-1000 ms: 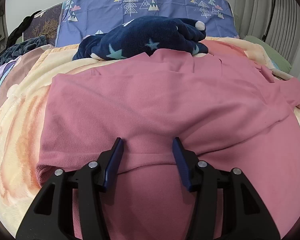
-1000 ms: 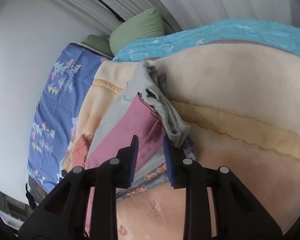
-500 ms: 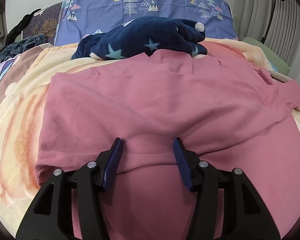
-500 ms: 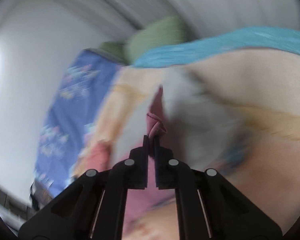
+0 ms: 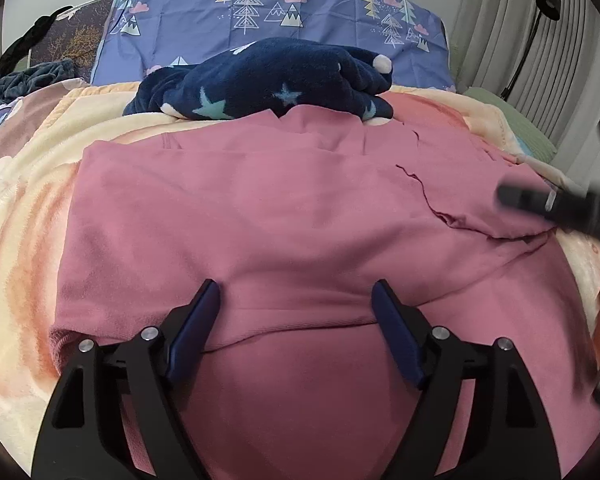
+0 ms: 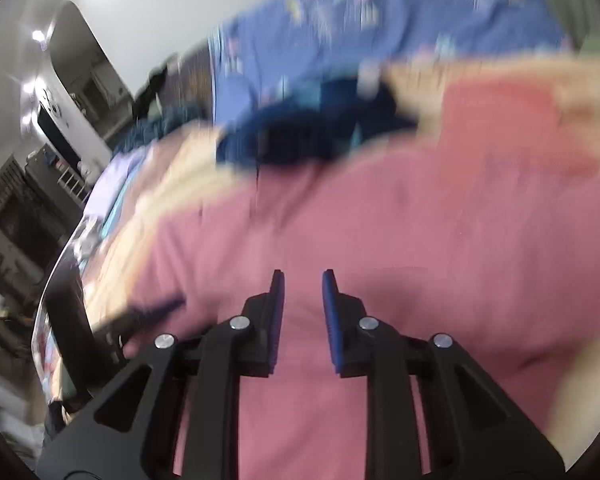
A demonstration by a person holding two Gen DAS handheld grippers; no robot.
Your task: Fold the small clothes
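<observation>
A pink garment lies spread on the bed, its right sleeve folded in over the body. My left gripper is open, hovering just over the garment's near hem with nothing between its fingers. My right gripper is open with a narrow gap, above the same pink garment, empty; this view is motion-blurred. The right gripper also shows in the left wrist view as a dark blur over the folded sleeve.
A navy star-patterned fleece lies bunched behind the pink garment, in front of a blue tree-print pillow. A cream and peach blanket covers the bed. A green pillow and curtains are at right.
My right gripper closed on the pink sleeve at the bed's right side, carried it across over the garment's body, and has now opened. The left gripper stayed put.
</observation>
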